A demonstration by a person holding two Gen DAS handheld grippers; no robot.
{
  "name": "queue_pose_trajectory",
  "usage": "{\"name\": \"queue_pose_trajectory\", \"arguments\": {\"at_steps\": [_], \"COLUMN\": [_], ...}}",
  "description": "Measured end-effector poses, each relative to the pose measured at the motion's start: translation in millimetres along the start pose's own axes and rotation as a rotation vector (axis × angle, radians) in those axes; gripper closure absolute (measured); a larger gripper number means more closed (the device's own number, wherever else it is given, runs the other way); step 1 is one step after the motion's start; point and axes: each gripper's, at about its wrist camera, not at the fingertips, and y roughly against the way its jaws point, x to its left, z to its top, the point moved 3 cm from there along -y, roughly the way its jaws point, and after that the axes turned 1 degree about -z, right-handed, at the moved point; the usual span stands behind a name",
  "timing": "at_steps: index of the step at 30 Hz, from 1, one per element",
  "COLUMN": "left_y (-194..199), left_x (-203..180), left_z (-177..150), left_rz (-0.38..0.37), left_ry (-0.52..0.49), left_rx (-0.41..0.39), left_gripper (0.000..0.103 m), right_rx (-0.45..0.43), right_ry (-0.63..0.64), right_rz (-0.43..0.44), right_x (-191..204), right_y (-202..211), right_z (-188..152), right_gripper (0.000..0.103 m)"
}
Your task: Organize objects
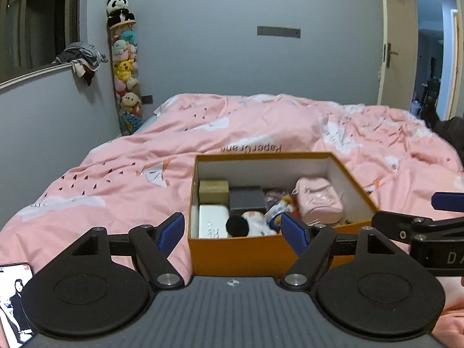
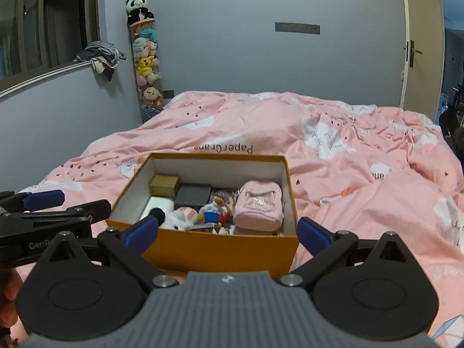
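We see an orange box [image 1: 240, 246] sitting on a bed with a pink blanket [image 1: 116, 179], in the lower middle of both views. The box has no lid on. Inside it, at the left, are a tan box [image 1: 213, 190], a white box [image 1: 212, 224] and a dark gray box [image 1: 247, 200]. A pink little bag [image 2: 258, 206] leans at the right side. Small soft toys [image 2: 200, 213] lie at the front of the box.

Our left tongs [image 1: 232, 227] are spread wide apart and hold nothing. Our right tongs [image 2: 227, 230] are spread wide too, and they hold nothing. Both sit just in front of the box.

A tall tube of plush toys [image 1: 126, 69] stands in the upper left by the gray wall [image 1: 217, 43], with a panda [image 1: 117, 8] on top.
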Motion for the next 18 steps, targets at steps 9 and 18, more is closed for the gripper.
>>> {"name": "queue_pose_trajectory", "arguments": {"at_steps": [9, 18], "left_y": [-25, -42], "left_x": [-2, -4], "left_z": [-19, -28], "left_rz": [0.000, -0.003], "left_ry": [-0.001, 0.009], "left_rx": [0.034, 0.080], "left_gripper": [0.015, 0.015], "right_rx": [-0.024, 0.005], "right_ry": [-0.019, -0.010], "right_rz": [-0.051, -0.057], "right_x": [-10, -13], "right_y": [-37, -61], "right_z": [-14, -20], "right_gripper": [0.001, 0.001]}}
